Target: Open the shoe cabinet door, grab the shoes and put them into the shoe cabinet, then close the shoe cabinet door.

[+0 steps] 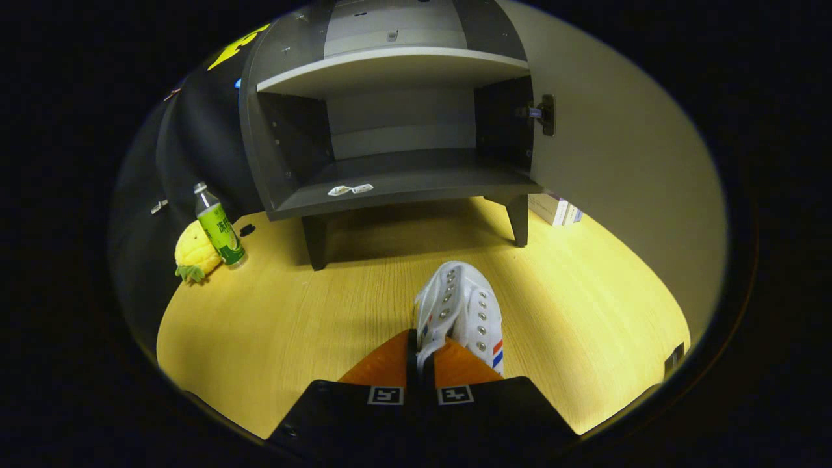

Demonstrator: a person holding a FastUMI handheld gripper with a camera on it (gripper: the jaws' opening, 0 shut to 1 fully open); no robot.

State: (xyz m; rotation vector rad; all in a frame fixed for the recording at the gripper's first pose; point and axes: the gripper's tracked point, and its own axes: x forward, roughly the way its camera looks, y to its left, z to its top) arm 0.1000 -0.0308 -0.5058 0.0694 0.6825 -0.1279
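A white lace-up shoe [463, 305] with red and blue stripes on its side sticks out ahead of my gripper [421, 354], whose fingers are shut on the shoe's edge near the laces. The shoe hangs above the wooden floor [312, 325]. Beyond it stands the dark shoe cabinet [390, 188] on short legs, its door [617, 149] swung wide open to the right. The lower compartment holds only a small white tag [350, 190]; a shelf [396, 68] divides it from the upper one.
Left of the cabinet stand a green-labelled bottle [220, 229] and a yellow pineapple toy [194, 253]. Behind the open door, near the cabinet's right leg, lies a small white box [554, 209]. Black cloth walls close the booth on the left.
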